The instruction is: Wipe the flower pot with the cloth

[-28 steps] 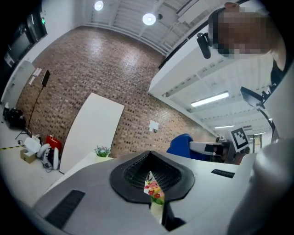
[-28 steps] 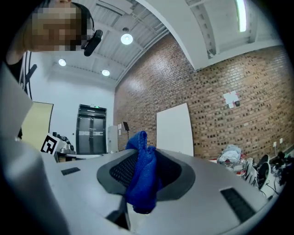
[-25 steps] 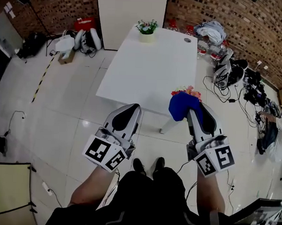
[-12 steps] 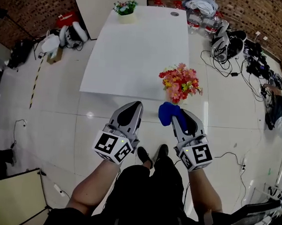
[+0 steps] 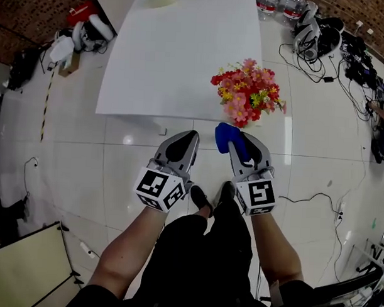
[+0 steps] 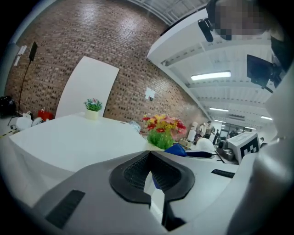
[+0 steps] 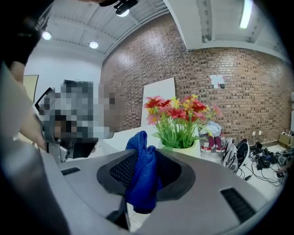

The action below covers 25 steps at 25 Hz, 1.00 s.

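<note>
Closed in on table (image 5: 176, 61) over the last sec. Pot (image 7: 183, 149) w/ flowers (image 5: 248, 89) now bigger and lower in head view, at table's near right corner. A sec ago: bunch mostly masked by cloth (image 5: 227, 137) in that view. Now: whole bunch clear, cloth just short of it on the near side. Both grippers drawn back toward the body vs before, side by side over the floor, not over the tabletop.

R gripper (image 5: 235, 133) clenched on cloth, blue wad bulging up between the pads in right gripper view, tail hanging below. Same grip as earlier, no slip seen. L gripper (image 5: 185, 140) jaws pressed together, nothing in them; only table and flowers past the tips in left gripper view.

Pot mostly hidden under blooms from above. Cream rim clear in right gripper view, straight ahead of the cloth, near but apart. No contact yet.

Meaning: approach phase only, wiping not begun, 0 strokes so far. Likely next: cloth fwd and down to pot wall, under the leaves. Risks: prob. light pot close to table edge, so easy to shove or tip; possible snag on overhanging stems. L gripper empty — free to steady the pot if needed.
</note>
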Tool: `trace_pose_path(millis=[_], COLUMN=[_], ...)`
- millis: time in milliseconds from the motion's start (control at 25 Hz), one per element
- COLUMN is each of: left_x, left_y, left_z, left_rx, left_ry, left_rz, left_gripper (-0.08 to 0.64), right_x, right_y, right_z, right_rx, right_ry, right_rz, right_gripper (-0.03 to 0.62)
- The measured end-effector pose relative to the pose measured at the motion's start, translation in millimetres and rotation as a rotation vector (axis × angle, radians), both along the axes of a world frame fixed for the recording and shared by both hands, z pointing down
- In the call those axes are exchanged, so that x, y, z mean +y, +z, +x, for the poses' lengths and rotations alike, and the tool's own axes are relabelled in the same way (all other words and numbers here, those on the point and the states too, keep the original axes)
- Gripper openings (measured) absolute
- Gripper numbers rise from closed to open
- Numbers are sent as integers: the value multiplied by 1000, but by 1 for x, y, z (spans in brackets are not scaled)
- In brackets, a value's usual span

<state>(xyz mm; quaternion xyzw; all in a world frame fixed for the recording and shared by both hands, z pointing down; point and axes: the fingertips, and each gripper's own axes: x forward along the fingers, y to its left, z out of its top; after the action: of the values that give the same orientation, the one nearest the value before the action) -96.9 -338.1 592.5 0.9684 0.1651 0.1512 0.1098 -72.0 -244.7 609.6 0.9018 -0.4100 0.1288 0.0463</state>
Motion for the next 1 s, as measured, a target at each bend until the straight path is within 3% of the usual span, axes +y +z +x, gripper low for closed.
trace_pose_path(millis=[400,1000], left_x=[10,45], left_y=[-2,-9], left_z=[13,19], left_rx=[0,1], left_ry=[13,57], left_rz=[-21,-42], left_gripper=[5,5], right_x=[16,91], right_y=[7,3], right_z=[16,36], right_rx=[11,10], right_ry=[46,192], right_rz=[8,21], right_gripper=[98,98])
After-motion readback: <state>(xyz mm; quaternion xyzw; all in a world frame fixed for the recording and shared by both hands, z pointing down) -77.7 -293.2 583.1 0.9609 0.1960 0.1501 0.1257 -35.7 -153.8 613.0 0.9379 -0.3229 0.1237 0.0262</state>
